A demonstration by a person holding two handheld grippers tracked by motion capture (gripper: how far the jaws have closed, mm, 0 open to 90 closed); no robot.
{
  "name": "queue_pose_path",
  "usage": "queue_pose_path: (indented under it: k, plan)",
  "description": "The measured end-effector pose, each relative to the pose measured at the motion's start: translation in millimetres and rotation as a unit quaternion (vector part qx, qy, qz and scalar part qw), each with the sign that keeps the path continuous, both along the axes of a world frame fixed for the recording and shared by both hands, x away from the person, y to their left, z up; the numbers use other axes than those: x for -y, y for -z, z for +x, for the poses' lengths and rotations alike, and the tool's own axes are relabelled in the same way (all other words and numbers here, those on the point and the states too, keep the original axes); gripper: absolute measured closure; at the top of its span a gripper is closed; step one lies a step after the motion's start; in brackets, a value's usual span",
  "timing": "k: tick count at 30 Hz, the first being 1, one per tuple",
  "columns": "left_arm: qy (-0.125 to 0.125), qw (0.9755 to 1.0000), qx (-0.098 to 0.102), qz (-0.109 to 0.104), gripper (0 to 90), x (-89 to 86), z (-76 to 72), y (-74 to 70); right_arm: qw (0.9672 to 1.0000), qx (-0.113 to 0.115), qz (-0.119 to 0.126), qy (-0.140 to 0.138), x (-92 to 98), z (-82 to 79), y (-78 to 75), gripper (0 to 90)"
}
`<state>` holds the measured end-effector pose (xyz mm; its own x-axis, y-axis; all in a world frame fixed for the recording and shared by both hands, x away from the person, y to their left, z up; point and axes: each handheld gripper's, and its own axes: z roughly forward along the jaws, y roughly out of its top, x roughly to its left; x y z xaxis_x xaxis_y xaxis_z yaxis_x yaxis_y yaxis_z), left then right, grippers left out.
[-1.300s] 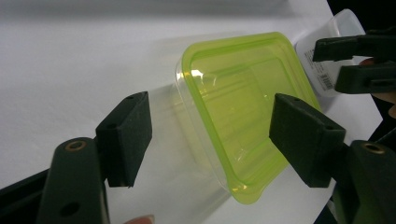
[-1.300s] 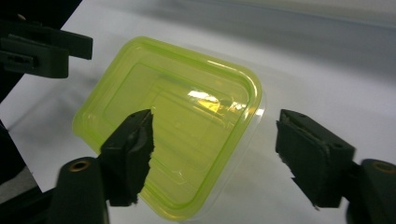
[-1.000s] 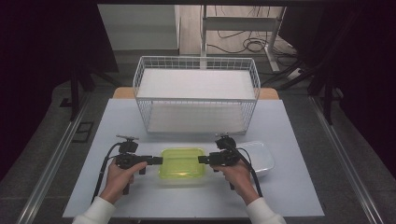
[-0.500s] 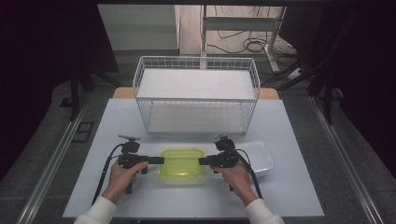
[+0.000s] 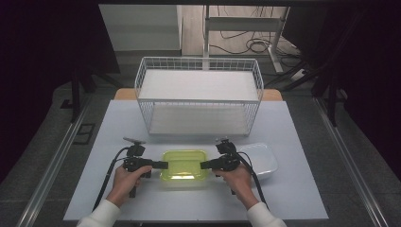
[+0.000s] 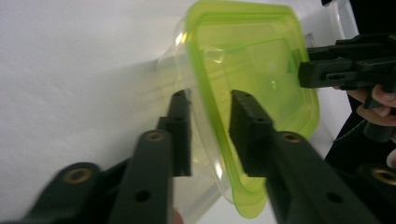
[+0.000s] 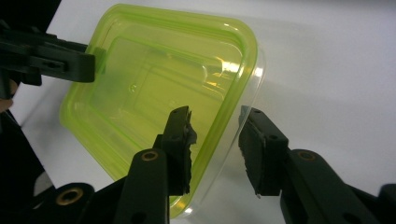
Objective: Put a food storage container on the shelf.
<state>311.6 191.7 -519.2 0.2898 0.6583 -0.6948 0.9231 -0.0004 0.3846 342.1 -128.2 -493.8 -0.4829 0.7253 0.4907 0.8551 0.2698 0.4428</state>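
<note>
Now, container (image 5: 184, 165): green-lidded, on counter (image 5: 302, 189), btwn both grippers.
L gripper (image 6: 210, 135): jaws just closing, lid rim between, not yet clamped.
R gripper (image 7: 215, 144): same at opposite rim, closing, gap visible.
Basket (image 5: 198, 94): beyond grippers.

A pale table (image 5: 118, 189) carries a white wire basket (image 5: 198, 97) at its far edge, a clear container with a green lid (image 5: 185, 166) near the front edge, and a white lid (image 5: 259, 159) just right of it.

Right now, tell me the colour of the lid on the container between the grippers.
Translucent yellow-green lid on a clear container; the right gripper view shows it best.
</note>
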Motion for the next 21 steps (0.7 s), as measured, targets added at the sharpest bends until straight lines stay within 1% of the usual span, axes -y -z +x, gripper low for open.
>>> queue_pose_path:
  k: [1,2,3,4,6,7,9,11,14,16,17,19,20,21]
  plan:
    - [-0.007,1.0,0.003,-0.005,74.8,-1.6,-0.6,-2.3,1.0,-0.004,0.007,0.002,0.7,-0.3,-0.7,68.1]
    - [-0.007,1.0,0.003,-0.005,76.2,-1.6,-0.6,-2.3,1.0,-0.004,0.007,0.002,0.7,-0.3,-0.7,68.1]
    - [-0.014,0.9998,0.006,-0.01,76.2,-2.6,-1.1,-3.8,0.9999,-0.007,0.013,0.005,1.2,-0.3,-0.9,69.3]
    - [-0.014,0.9998,0.009,-0.007,77.6,-2.7,-1.9,-4.7,0.9997,-0.007,0.019,0.013,1.9,-1.2,-2.7,72.0]
    - [-0.013,0.9998,0.011,-0.006,77.6,-2.4,-2.3,-5.0,0.9996,-0.008,0.019,0.016,1.8,-1.6,-3.2,72.3]
    - [-0.012,0.9998,0.017,-0.004,77.7,-2.4,-3.0,-5.4,0.9994,-0.014,0.024,0.021,2.7,-1.7,-3.2,73.6]
    - [-0.012,0.9997,0.023,-0.001,78.1,-2.1,-4.1,-6.8,0.9992,-0.015,0.028,0.025,3.4,-2.4,-3.8,75.1]
    - [-0.012,0.9996,0.025,0.001,78.6,-1.9,-4.7,-7.7,0.9991,-0.012,0.03,0.026,4.2,-3.1,-5.3,77.1]
    - [-0.012,0.9993,0.034,0.002,78.7,-1.1,-6.3,-10.4,0.9991,-0.007,0.033,0.026,5.0,-4.0,-7.4,77.5]
    - [-0.011,0.999,0.043,0.003,78.7,-0.9,-7.4,-12.7,0.9991,0.001,0.036,0.024,5.8,-5.1,-9.1,77.7]
    - [-0.009,0.9989,0.046,0.004,78.7,-1.1,-7.8,-14.1,0.9991,0.001,0.036,0.024,5.8,-5.1,-9.1,77.7]
    - [-0.009,0.9982,0.059,0.005,78.6,-0.9,-9.8,-18.5,0.9989,0.01,0.04,0.02,6.9,-6.4,-12.3,77.9]
    - [-0.009,0.9982,0.059,0.005,78.6,-0.9,-9.8,-18.5,0.9989,0.01,0.04,0.02,6.9,-6.4,-12.3,77.9]
    - [-0.008,0.998,0.063,0.005,78.6,-1.2,-10.5,-20.4,0.9988,0.013,0.042,0.02,7.3,-6.7,-13.0,77.9]
